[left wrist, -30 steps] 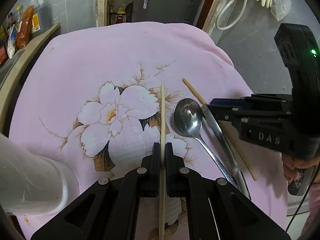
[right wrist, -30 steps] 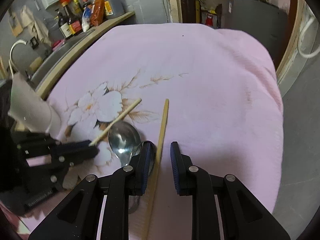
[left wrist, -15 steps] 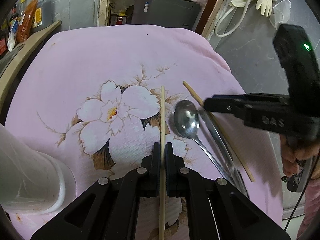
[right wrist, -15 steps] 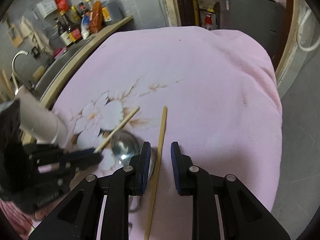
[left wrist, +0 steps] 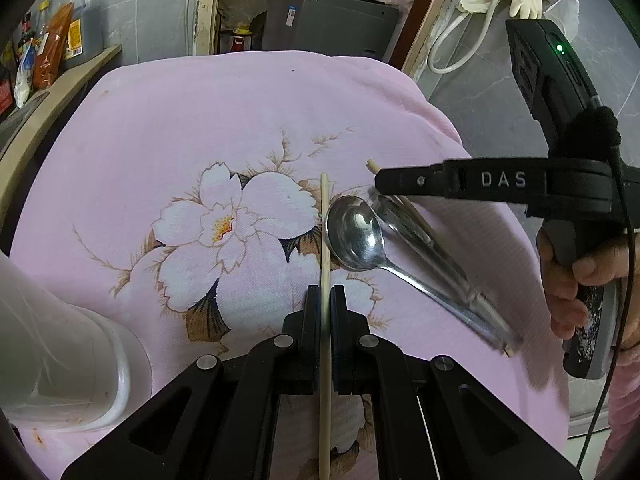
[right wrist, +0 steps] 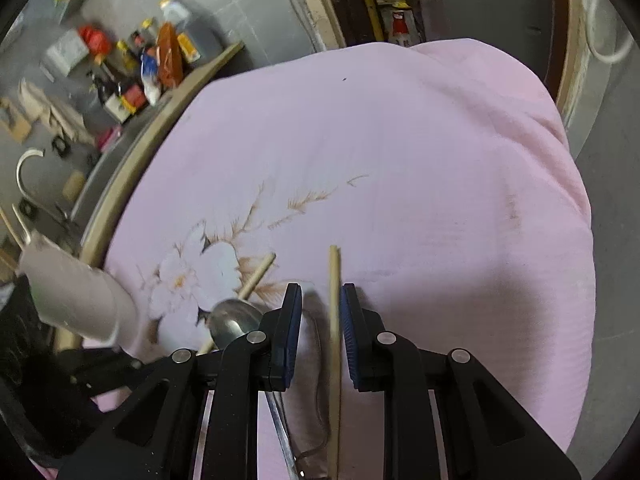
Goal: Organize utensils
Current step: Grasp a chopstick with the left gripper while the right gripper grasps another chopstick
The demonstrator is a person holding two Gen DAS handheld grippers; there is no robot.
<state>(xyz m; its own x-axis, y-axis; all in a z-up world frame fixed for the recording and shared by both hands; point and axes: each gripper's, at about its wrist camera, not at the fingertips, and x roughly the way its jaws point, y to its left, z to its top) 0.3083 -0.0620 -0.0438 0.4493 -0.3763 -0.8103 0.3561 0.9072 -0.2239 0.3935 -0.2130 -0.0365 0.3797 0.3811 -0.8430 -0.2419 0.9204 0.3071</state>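
In the left wrist view, the left gripper (left wrist: 325,300) was seen closed on a pale wooden chopstick (left wrist: 324,216), gripped partway along its length with the free end reaching forward over the pink floral cloth (left wrist: 248,120). A steel spoon (left wrist: 354,236) lay just right of it on the cloth, bowl up, and a white cup (left wrist: 60,364) stood at the left edge. The stick was judged light and stiff, so a mid-length pinch should keep it from swinging. In the right wrist view, the right gripper (right wrist: 321,312) was seen part open, a second chopstick (right wrist: 333,280) lying between its blue pads (right wrist: 294,320) and seemingly untouched by either. This stick was judged thin and likely to roll, so a squared, centred closure was thought advisable. The spoon, judged heavier and slippery, would best be taken by its handle.
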